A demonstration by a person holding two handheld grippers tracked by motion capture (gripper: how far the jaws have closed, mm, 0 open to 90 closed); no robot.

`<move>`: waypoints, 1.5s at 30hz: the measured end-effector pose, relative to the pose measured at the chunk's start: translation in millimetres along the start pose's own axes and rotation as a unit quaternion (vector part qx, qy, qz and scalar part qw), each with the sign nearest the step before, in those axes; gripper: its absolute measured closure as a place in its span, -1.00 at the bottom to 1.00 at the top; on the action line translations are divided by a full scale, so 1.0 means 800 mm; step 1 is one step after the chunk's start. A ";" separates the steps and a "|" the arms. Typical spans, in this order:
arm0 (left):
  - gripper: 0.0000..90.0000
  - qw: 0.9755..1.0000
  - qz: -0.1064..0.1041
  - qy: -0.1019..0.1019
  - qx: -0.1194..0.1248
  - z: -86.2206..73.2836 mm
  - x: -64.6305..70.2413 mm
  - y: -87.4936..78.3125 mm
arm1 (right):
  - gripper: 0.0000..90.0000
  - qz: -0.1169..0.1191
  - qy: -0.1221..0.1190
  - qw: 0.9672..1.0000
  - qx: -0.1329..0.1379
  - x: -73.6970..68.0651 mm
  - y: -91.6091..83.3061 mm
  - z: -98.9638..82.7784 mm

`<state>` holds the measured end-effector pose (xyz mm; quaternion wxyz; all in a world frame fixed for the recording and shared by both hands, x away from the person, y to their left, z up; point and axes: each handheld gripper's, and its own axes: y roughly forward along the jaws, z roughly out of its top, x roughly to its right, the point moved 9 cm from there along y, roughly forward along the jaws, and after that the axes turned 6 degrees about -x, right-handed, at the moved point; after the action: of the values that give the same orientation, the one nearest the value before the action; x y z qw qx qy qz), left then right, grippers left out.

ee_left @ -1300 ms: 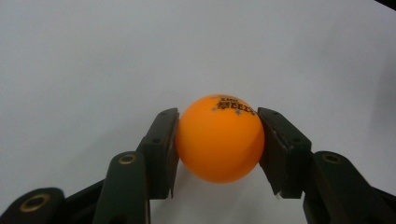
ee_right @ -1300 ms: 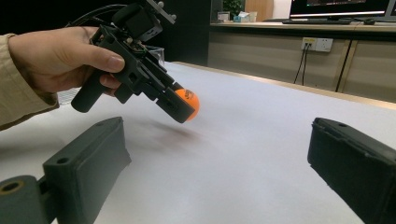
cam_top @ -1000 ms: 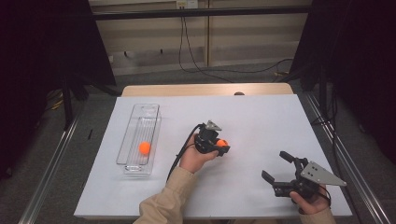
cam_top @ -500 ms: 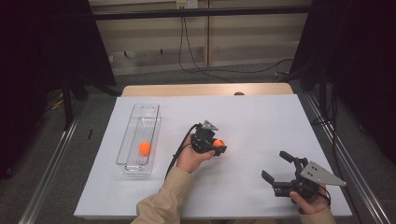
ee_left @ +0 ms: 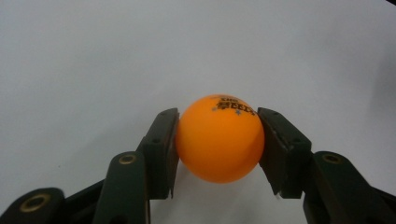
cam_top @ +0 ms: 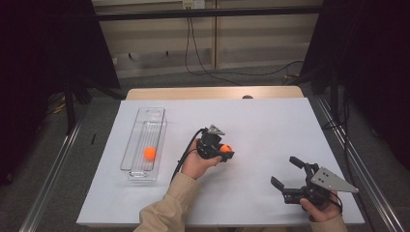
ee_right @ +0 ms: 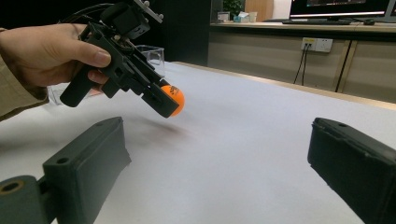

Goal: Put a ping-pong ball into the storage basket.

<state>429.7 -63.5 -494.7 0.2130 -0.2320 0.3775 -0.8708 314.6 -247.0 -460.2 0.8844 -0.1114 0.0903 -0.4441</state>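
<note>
Left tongs [cam_top: 226, 153] pinch an orange ping-pong ball [ee_left: 218, 138] across its middle, lifted just above the white desk [cam_top: 270, 125]; light, smooth, likely slippery; right tongs [cam_top: 285, 175] gape wide, empty
</note>
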 end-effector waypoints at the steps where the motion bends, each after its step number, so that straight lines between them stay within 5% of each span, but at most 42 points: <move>1: 0.13 1.000 0.001 0.002 -0.001 -0.001 0.000 0.000 | -0.90 0.000 0.000 1.000 0.000 0.000 0.000 0.000; 45: 0.13 1.000 0.004 -0.025 0.005 -0.014 -0.023 -0.034 | -0.90 0.002 -0.001 1.000 0.001 -0.001 -0.001 0.000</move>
<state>432.4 -30.3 -485.2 0.2267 -0.2512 0.3682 -0.8660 313.6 -247.1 -459.5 0.8854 -0.1110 0.0896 -0.4423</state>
